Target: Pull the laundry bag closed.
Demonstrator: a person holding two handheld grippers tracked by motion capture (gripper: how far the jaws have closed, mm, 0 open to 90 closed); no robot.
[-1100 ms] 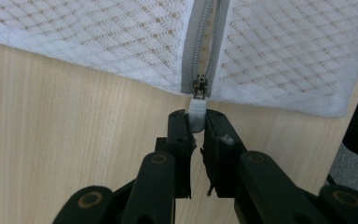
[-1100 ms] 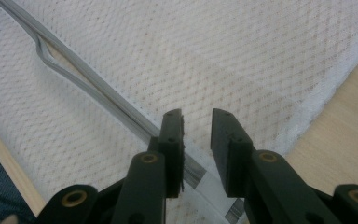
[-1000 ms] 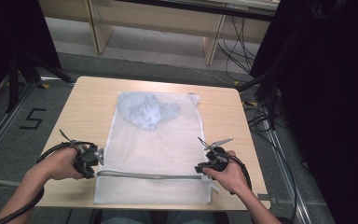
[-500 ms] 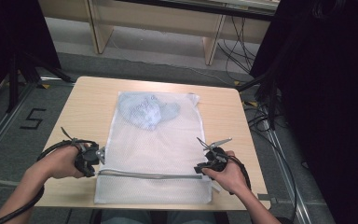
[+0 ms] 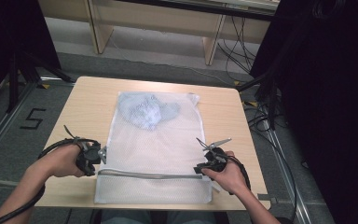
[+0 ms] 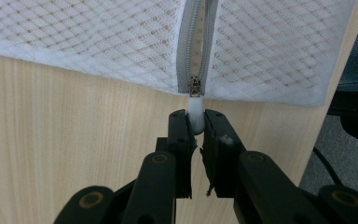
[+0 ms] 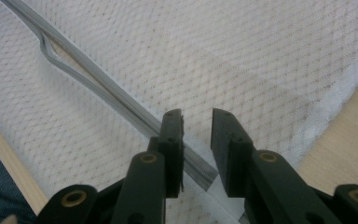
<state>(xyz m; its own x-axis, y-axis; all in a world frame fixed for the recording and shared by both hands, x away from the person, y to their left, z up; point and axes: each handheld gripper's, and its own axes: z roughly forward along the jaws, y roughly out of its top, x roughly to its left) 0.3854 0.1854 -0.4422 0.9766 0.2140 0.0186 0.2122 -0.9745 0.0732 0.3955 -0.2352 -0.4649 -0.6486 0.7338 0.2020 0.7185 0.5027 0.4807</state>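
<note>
Bag point(image 5: 154, 149): white mesh cloth, woven in a diamond pattern, matt and slightly rough; the table's wood tone is seen through it. Zip point(image 6: 196, 42): grey cloth tape, with a small metal slider point(image 6: 195, 87) of dull shine and a white, smooth pull point(image 6: 196, 119), plastic or rubber by its look. Garment point(image 5: 147, 111) inside the bag: pale blue cloth, soft and crumpled. Table point(image 5: 88, 105): light wood-grain surface, smooth, matt. Left gripper point(image 6: 196, 122) and right gripper point(image 7: 197, 122): black matt plastic jaws, fitted with brass-coloured metal rivets.

Bare light wooden table point(image 5: 91, 100) is left free on both sides of the flat white mesh laundry bag point(image 5: 156, 149); a low bump is formed by the crumpled pale blue cloth point(image 5: 145, 110) inside.
</note>
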